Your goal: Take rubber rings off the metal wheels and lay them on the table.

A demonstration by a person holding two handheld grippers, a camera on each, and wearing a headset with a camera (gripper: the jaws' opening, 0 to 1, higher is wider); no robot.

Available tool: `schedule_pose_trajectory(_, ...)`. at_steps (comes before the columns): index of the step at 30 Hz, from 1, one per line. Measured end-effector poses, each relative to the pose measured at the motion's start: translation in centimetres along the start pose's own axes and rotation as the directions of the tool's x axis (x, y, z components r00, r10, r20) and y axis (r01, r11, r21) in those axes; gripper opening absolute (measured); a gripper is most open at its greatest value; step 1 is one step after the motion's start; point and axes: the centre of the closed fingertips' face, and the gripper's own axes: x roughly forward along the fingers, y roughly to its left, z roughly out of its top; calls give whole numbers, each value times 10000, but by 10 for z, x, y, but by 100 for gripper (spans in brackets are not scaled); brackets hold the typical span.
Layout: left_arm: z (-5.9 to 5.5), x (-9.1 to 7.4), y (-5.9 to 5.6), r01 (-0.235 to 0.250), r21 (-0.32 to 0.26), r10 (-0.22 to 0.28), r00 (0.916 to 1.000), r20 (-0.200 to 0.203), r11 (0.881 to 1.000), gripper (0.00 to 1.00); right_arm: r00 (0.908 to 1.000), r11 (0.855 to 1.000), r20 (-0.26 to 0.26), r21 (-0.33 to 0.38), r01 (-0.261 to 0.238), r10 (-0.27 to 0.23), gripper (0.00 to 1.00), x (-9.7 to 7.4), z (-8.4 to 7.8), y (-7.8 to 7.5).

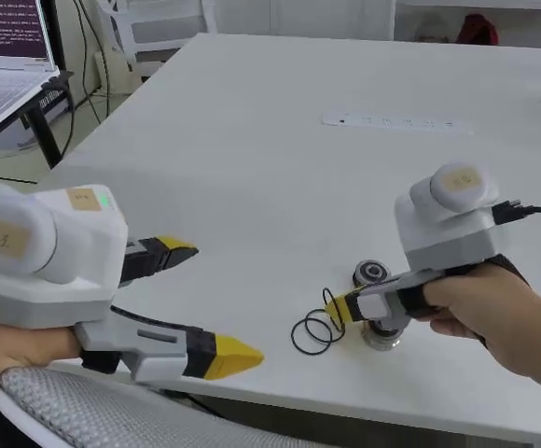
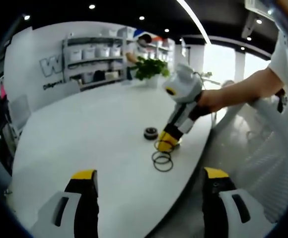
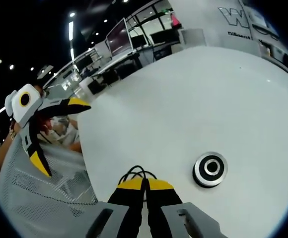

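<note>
In the head view, the left gripper [image 1: 205,301] is low at the near edge of the white bench [image 1: 252,168], its yellow-tipped fingers spread wide with nothing between them. To the right, a hand [image 1: 485,308] holds the right gripper [image 1: 340,308], whose fingers are pinched together on a thin black rubber ring [image 1: 329,301] that stands up from the tip. Two loose rings [image 1: 312,332] lie flat and overlapping on the bench just beside that tip. A metal wheel [image 1: 371,273] sits just behind the gripper and a second wheel [image 1: 382,338] is partly hidden beneath it. A laptop [image 1: 5,56] is at the far left. In the left gripper view, the left gripper [image 2: 150,174] shows its fingers far apart, and beyond them the right gripper [image 2: 168,142] points down near the loose rings [image 2: 162,161], with the metal wheel [image 2: 150,133] just behind. In the right gripper view, the right gripper [image 3: 144,184] has its fingers pressed together with the rubber ring [image 3: 136,171] looping out from between them. The metal wheel [image 3: 210,169] lies on the bench to the right, and the left gripper [image 3: 62,137] gapes open at the left.
</note>
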Motion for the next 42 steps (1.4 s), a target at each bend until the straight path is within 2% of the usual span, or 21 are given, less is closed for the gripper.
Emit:
schedule_pose_trajectory(4, -3, 1, -1, 31, 97, -29, 9998, -177, 9999, 88, 10000, 9999, -36, -105, -14, 14, 0, 0, 0, 4)
schedule_pose_trajectory(16, -4, 2, -3, 49, 230, -40, 9993, -379, 9997, 87, 10000, 9997, -10, -216, -74, 74, 0, -2, -1, 9)
schedule_pose_trajectory(30, -8, 3, -4, 106, 92, -101, 9987, -509, 9999, 86, 9999, 9996, -3, -249, 127, -127, 6, -4, 1, 3)
schedule_pose_trajectory(38, -8, 3, -2, 93, -21, -93, 9990, -442, 10000, 87, 9994, 9998, 271, -55, 197, -195, 6, -7, 7, -1)
schedule_pose_trajectory(42, -9, 3, -3, 138, -20, -139, 9987, -491, 9999, 87, 9977, 9995, 626, 191, 249, -261, 7, -13, 16, -8)
